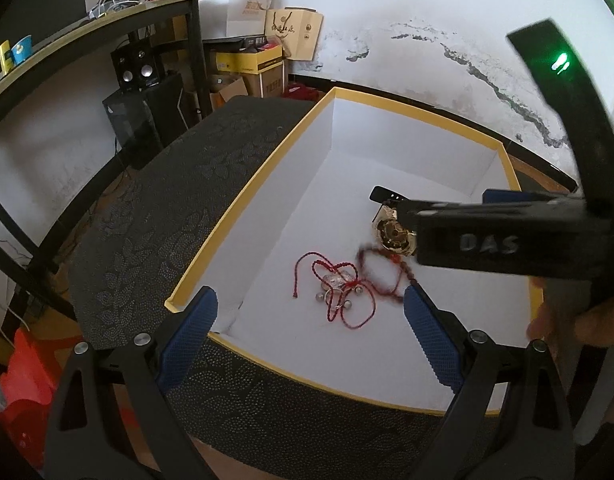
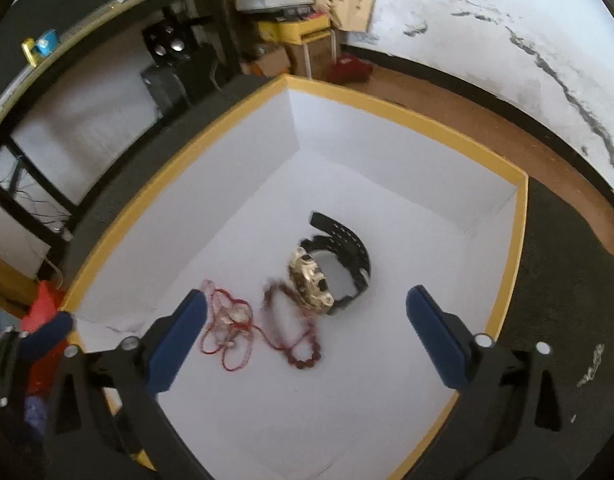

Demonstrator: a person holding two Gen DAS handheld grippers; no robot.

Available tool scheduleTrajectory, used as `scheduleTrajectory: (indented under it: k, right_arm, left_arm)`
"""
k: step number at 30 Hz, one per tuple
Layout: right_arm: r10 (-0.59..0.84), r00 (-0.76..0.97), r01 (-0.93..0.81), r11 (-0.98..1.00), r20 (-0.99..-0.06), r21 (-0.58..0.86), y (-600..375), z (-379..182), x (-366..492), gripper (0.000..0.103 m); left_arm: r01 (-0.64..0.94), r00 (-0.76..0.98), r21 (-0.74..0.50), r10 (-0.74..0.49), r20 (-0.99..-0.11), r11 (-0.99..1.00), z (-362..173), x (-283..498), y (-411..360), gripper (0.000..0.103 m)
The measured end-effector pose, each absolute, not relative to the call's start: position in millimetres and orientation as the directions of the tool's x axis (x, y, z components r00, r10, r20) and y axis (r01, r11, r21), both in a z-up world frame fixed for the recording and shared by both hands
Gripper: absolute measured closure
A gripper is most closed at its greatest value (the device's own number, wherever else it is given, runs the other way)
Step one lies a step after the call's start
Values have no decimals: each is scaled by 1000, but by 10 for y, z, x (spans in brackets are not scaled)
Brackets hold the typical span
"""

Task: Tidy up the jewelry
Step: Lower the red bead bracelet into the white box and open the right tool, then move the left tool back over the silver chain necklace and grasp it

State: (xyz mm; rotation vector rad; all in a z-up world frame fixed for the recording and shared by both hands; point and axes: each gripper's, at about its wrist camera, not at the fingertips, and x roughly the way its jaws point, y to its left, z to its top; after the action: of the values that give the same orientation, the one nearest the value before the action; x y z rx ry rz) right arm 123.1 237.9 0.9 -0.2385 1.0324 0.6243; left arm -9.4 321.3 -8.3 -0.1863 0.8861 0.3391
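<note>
Dark patterned cloth (image 1: 139, 240) covers the table under a white box (image 2: 391, 112) with a yellow rim, set near a cracked white wall. Three pieces already lie together on the box floor: a red cord bracelet (image 2: 227, 336) with small silver beads, a dark red bead bracelet (image 2: 303, 356) just beside it, and a gold watch (image 2: 311, 284) with a black strap touching the beads. Both the right gripper (image 2: 307, 320) and the left gripper (image 1: 311, 312) hover over the box with fingers spread wide and nothing between them. No other jewelry shows outside the box, so the gathering looks largely done; perhaps only neatening remains.
</note>
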Motion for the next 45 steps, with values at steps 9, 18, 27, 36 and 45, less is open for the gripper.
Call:
scheduleTrajectory:
  k: [9, 18, 27, 36, 45]
  right_arm:
    - [342, 557, -498, 867, -757, 25, 1446, 565, 1009, 7]
    - [74, 710, -141, 989, -700, -39, -560, 391, 937, 7]
    - [8, 637, 49, 998, -771, 50, -1832, 152, 962, 7]
    - [-19, 598, 59, 998, -802, 20, -2377, -87, 826, 7]
    - [-2, 588, 49, 998, -809, 34, -2645, -116, 849, 7]
  left_arm:
    - [-336, 616, -21, 203, -761, 941, 35, 55, 2930, 11]
    - [-188, 678, 0, 130, -723, 982, 138, 392, 1921, 10]
    - [30, 653, 34, 6, -757, 999, -94, 739, 479, 10]
    - [187, 604, 58, -68, -794, 981, -476, 1091, -566, 10]
    - [195, 532, 78, -38, -846, 978, -958, 1479, -895, 10]
